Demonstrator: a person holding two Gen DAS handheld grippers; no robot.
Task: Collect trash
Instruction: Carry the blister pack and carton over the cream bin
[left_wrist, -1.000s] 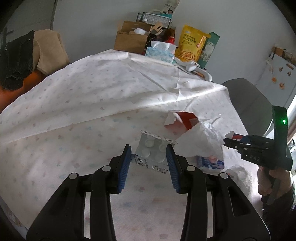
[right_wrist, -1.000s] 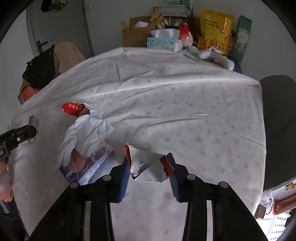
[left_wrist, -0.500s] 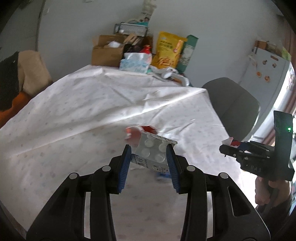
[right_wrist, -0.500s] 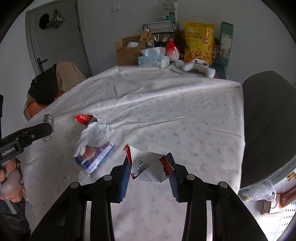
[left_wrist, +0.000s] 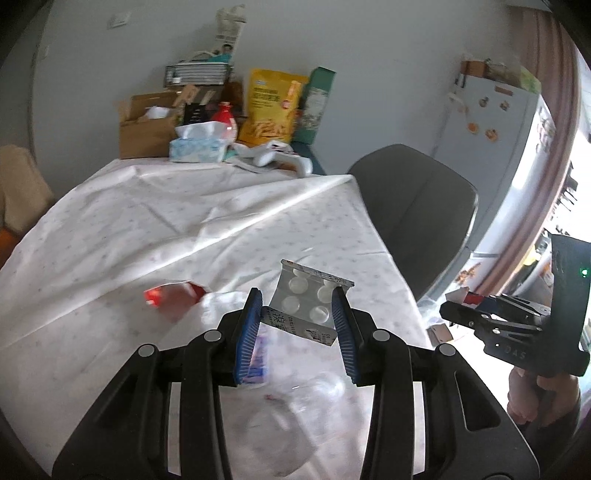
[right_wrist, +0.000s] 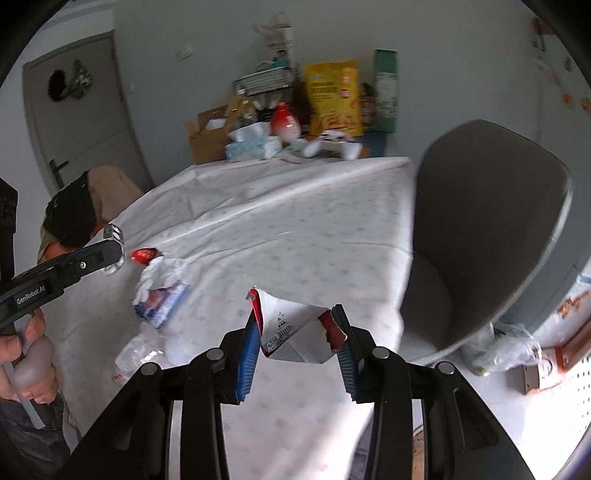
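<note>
My left gripper (left_wrist: 297, 314) is shut on a silver pill blister pack (left_wrist: 306, 302) and holds it above the table. My right gripper (right_wrist: 295, 328) is shut on a torn white and red paper wrapper (right_wrist: 295, 332), also in the air. On the white tablecloth (right_wrist: 295, 221) lie a red wrapper (right_wrist: 144, 254), a crumpled white tissue (right_wrist: 162, 273) over a blue packet (right_wrist: 162, 306), and a clear plastic bottle (right_wrist: 136, 354). The right gripper also shows at the right of the left wrist view (left_wrist: 448, 308). The left gripper shows at the left of the right wrist view (right_wrist: 112, 243).
A grey chair (right_wrist: 491, 221) stands at the table's right side. At the far end are a cardboard box (left_wrist: 147, 129), tissue box (left_wrist: 199, 147), yellow snack bag (left_wrist: 273, 107) and a green box (left_wrist: 314, 107). A plastic bag (right_wrist: 509, 350) lies on the floor at the right.
Both grippers have risen and swung right with their loads still held. The table trash now sits lower and further left in both views.
</note>
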